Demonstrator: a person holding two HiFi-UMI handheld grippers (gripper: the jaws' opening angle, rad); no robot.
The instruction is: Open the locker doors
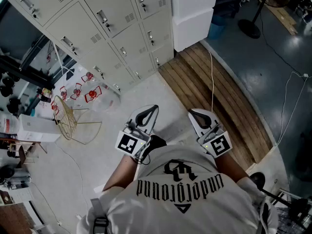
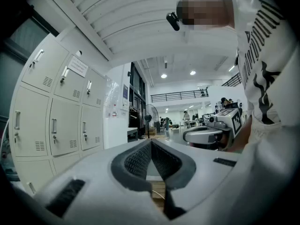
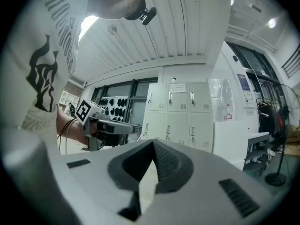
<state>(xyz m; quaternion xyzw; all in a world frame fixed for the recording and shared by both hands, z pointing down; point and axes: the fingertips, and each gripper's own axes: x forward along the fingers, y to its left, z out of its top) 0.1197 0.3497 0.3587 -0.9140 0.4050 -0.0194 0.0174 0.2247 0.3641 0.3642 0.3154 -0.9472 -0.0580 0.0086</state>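
1. I am standing back from the lockers (image 1: 112, 28), which are filling the upper left of the head view. Every door I can see is sitting shut, so no door has been opened yet.
2. I am carrying the left gripper (image 1: 152, 108) level in front of the chest, its jaws meeting at the tips with nothing between them.
3. I am carrying the right gripper (image 1: 194, 112) beside it the same way, jaws pressed together and empty. Both are pointing out over the pale floor, well apart from the lockers.
4. I am judging the step in hand to be the approach, since neither claw is anywhere near a door handle (image 1: 103, 19). A wire stool (image 1: 66, 116) and a clear bag (image 1: 95, 95) are lying by the foot of the lockers on the left.
5. For the next move I am expecting to walk forward to the locker bank, steering clear of the white cable (image 1: 212, 77) running over the wooden strip (image 1: 214, 96). Then I am planning to part one pair of jaws so they can close on a handle.
6. I am reckoning the handles are slim and close to the door face, so the jaws will need a square, careful entry. Whether the doors are locked I cannot tell.
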